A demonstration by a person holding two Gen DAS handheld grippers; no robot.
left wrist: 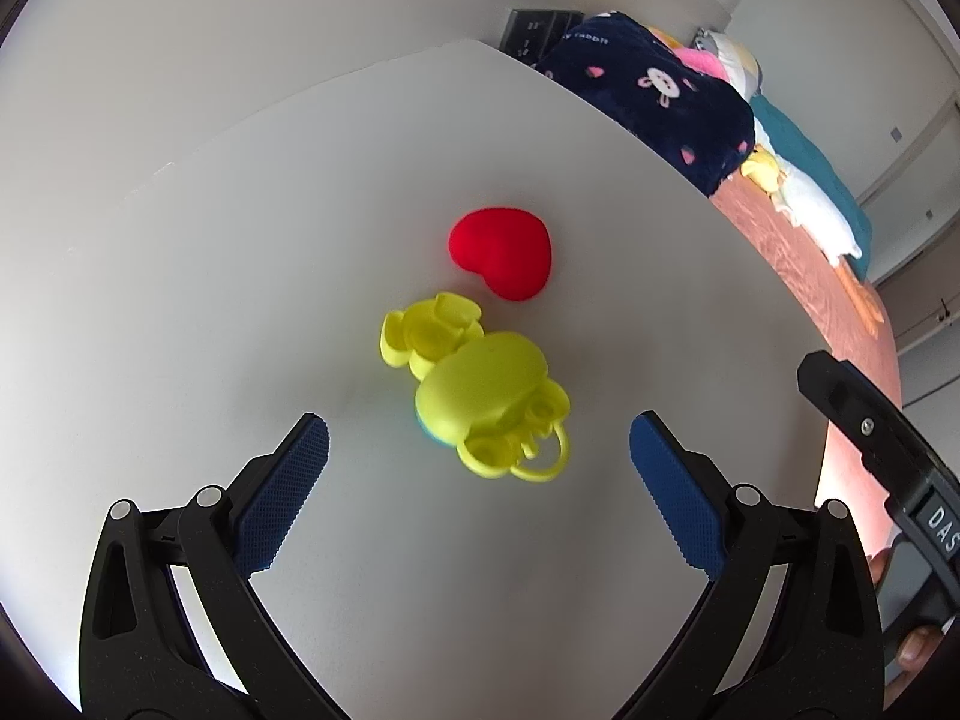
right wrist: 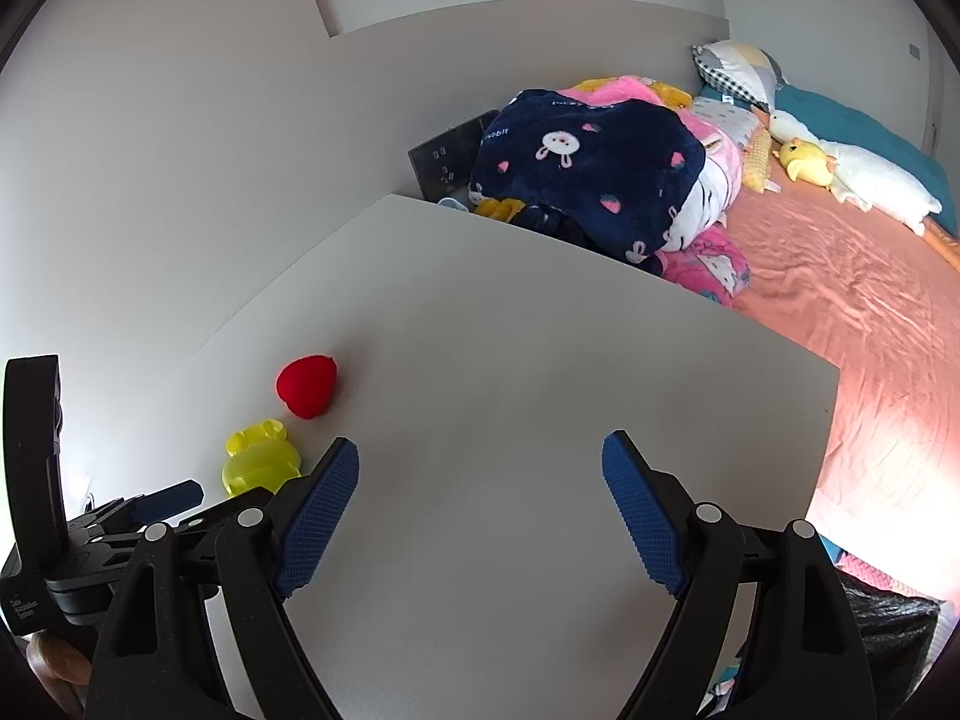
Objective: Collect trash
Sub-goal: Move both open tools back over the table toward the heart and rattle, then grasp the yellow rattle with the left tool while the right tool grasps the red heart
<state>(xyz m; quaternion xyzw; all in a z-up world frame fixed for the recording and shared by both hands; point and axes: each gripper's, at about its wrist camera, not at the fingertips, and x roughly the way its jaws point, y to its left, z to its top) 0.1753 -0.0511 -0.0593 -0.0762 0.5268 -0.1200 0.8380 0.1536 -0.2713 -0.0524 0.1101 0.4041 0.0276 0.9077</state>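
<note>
Nearby, red heart (left wrist: 501,262) beside yellow toy (left wrist: 480,387) — both hand-held grippers wide open, empty.

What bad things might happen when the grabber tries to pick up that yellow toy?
1. The yellow toy is lumpy, with a thin loop on one end, so the open left gripper might pinch badly and let it slip.
2. The red heart sits just behind the toy, so a push forward could knock it along the white table.
3. The right gripper hangs open close by, so the two might bump.
</note>
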